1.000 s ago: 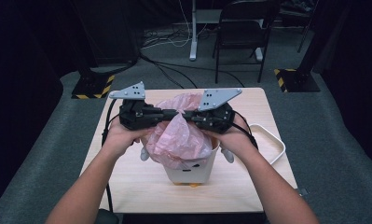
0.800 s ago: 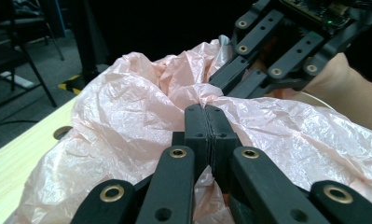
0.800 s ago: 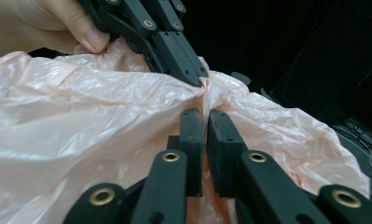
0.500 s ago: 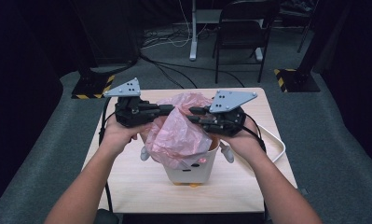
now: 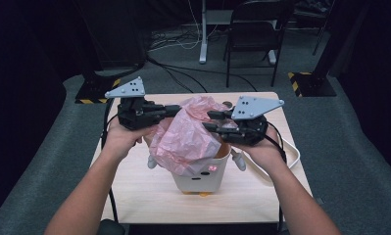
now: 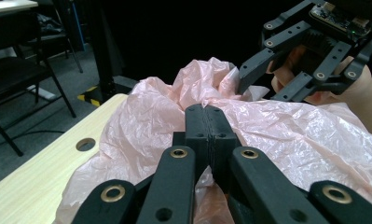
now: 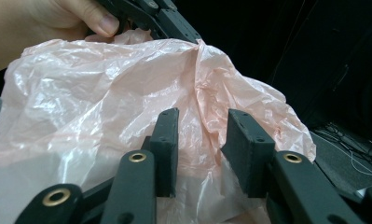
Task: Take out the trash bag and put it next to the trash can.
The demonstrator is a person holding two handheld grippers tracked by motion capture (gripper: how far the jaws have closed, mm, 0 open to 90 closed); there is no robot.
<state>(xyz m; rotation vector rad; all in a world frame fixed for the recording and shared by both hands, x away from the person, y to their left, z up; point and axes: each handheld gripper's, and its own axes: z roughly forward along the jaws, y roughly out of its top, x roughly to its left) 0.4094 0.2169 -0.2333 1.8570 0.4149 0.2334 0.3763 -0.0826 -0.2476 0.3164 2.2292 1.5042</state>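
A crumpled pink plastic bag [image 5: 190, 139] drapes over the top of a small white bin [image 5: 203, 176] with a face printed on it, in the middle of the table. My left gripper [image 5: 176, 110] is shut on a fold at the bag's upper edge; in the left gripper view [image 6: 205, 116] its pads pinch the film [image 6: 291, 135]. My right gripper [image 5: 210, 121] is on the bag's right side. Its jaws have just been opening [image 7: 202, 126]; pink film [image 7: 95, 84] lies loose in the gap, not pressed.
The bin stands on a small light wooden table [image 5: 129, 196] with a round hole [image 6: 85, 143] near its far edge. A white tray [image 5: 293, 156] lies at the table's right edge. A black chair [image 5: 256, 29] and a stand [image 5: 203, 34] are on the floor behind.
My right gripper has drawn away to the right and its jaws have opened off the bag. My left gripper has stayed put, still pinching the bag.
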